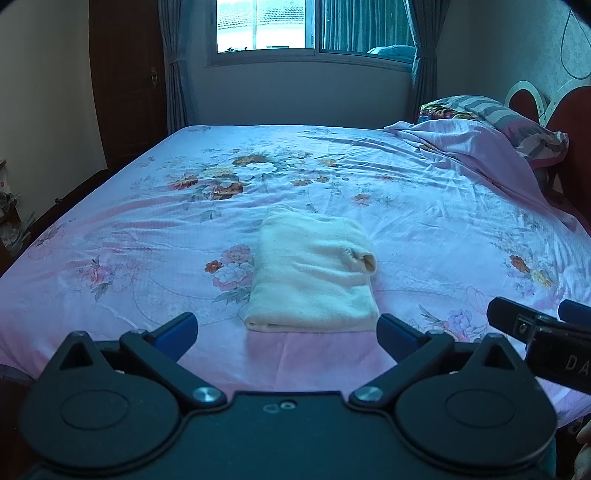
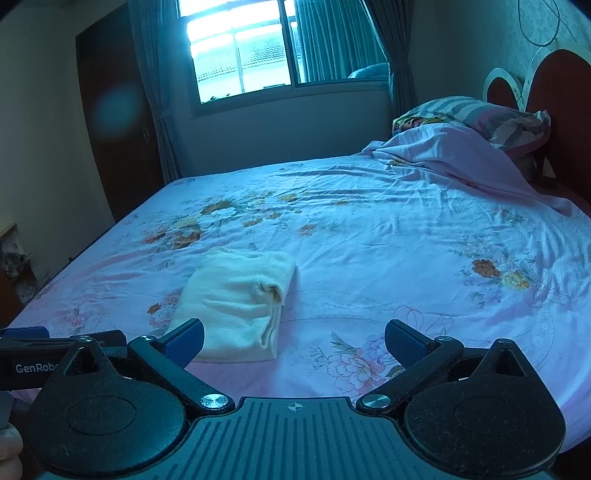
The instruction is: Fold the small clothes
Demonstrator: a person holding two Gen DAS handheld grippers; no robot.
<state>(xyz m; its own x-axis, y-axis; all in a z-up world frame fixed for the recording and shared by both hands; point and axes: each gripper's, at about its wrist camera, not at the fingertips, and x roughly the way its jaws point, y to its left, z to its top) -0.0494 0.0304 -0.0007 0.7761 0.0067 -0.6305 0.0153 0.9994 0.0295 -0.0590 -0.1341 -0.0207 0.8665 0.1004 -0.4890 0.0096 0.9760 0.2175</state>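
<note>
A cream garment [image 1: 312, 269] lies folded into a compact rectangle on the pink floral bedsheet [image 1: 147, 221], near the bed's front edge. It also shows in the right wrist view [image 2: 236, 302], left of centre. My left gripper [image 1: 287, 330] is open and empty, just in front of the garment's near edge, not touching it. My right gripper [image 2: 294, 341] is open and empty, to the right of the garment and apart from it. The right gripper's fingers [image 1: 517, 321] show at the right edge of the left wrist view.
A bunched pink quilt [image 1: 461, 147] and a striped pillow [image 1: 491, 110] lie at the bed's far right by the red headboard [image 1: 576, 122]. A window [image 1: 266, 26] with curtains is behind the bed. A dark door [image 1: 125, 74] stands at the left.
</note>
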